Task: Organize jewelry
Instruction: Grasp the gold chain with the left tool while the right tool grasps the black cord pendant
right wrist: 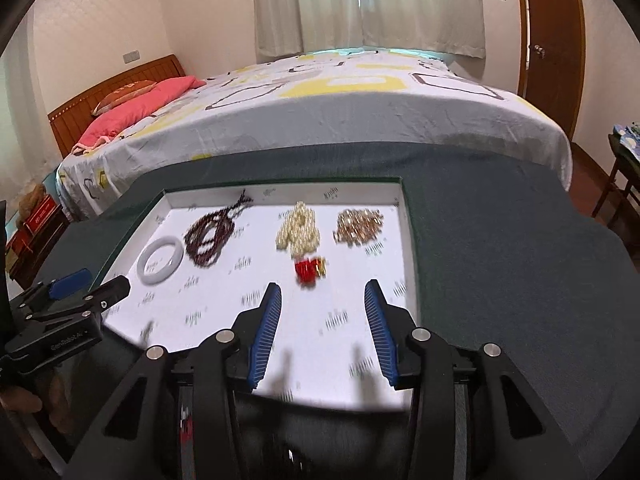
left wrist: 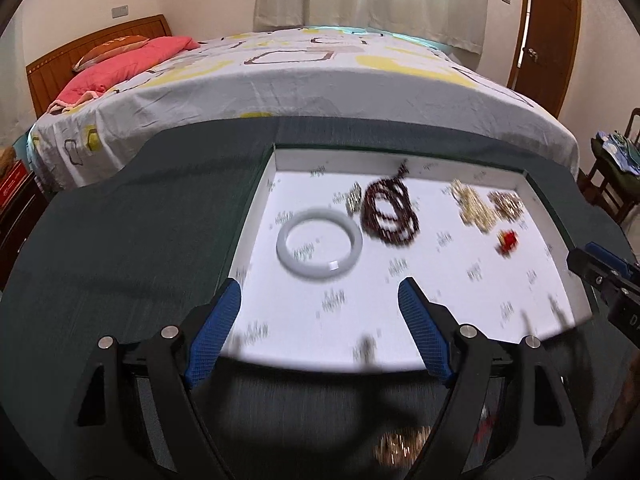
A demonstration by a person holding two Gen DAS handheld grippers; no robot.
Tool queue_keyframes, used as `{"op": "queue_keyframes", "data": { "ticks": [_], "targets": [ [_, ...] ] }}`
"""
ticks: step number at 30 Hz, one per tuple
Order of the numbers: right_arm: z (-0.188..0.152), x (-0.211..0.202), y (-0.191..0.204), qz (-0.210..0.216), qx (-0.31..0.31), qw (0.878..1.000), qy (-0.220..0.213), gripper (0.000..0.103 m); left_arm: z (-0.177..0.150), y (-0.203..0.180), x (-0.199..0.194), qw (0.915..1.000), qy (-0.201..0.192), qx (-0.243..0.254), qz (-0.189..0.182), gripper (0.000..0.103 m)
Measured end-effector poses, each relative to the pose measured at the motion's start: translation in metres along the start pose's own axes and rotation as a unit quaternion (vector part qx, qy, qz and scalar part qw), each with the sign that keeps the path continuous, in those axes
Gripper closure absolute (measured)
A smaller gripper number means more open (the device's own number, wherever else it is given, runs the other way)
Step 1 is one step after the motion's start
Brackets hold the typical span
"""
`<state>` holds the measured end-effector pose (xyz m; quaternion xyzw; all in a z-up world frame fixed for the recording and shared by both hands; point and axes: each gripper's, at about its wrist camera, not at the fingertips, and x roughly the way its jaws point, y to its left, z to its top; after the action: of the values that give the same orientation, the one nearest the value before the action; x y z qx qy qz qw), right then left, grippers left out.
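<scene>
A shallow white tray [left wrist: 400,160] on a dark green tabletop holds the jewelry. From left to right lie a white bangle [left wrist: 319,243], a dark red bead string [left wrist: 390,212], a cream bead cluster [left wrist: 472,208] and a gold chain pile [left wrist: 506,202], with a small red piece [left wrist: 507,240] in front. My left gripper [left wrist: 320,286] is open and empty just short of the bangle. In the right wrist view, over the tray [right wrist: 406,216], my right gripper [right wrist: 322,286] is open and empty, just short of the red piece [right wrist: 310,270].
Blurred gold jewelry [left wrist: 400,448] lies on the dark tabletop [left wrist: 120,240] below the left gripper, outside the tray. A bed [left wrist: 320,80] stands right behind the table. A wooden door [right wrist: 556,40] is at the back right, and a chair with clutter [left wrist: 616,160] at the far right.
</scene>
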<state>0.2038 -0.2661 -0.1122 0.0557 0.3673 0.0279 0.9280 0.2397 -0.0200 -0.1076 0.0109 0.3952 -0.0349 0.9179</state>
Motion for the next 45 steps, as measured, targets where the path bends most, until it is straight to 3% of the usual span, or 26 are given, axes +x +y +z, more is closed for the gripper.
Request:
{"op": "queue_keyframes", "data": {
  "ticks": [15,20,29,33,35,43,45],
  "targets": [
    [-0.059,-0.04,-0.023,-0.021,0.017,0.999,0.022,0.059,-0.069,-0.017,-0.04,0.9992,0.038,0.005,-0.008,0.024],
    [-0.067,-0.042,-0.031,-0.021,0.026,0.999,0.026,0.059,-0.077,-0.028,-0.037,0.9985,0.049,0.018,-0.016,0.027],
    [-0.072,-0.036,-0.036,-0.023,0.033,0.999,0.034,0.06,-0.084,-0.04,-0.022,0.9963,0.075,0.026,-0.033,0.041],
    [-0.074,-0.035,-0.037,-0.022,0.035,0.999,0.036,0.06,-0.084,-0.043,-0.02,0.9965,0.071,0.032,-0.032,0.041],
    [-0.074,-0.035,-0.038,-0.021,0.036,0.998,0.036,0.06,-0.082,-0.043,-0.019,0.9964,0.07,0.029,-0.038,0.044],
    [-0.076,-0.03,-0.038,-0.02,0.037,0.998,0.04,0.059,-0.083,-0.046,-0.021,0.9957,0.058,0.046,-0.056,0.074],
    [-0.076,-0.03,-0.038,-0.02,0.037,0.998,0.041,0.06,-0.083,-0.044,-0.021,0.9957,0.056,0.047,-0.057,0.077]
  ]
}}
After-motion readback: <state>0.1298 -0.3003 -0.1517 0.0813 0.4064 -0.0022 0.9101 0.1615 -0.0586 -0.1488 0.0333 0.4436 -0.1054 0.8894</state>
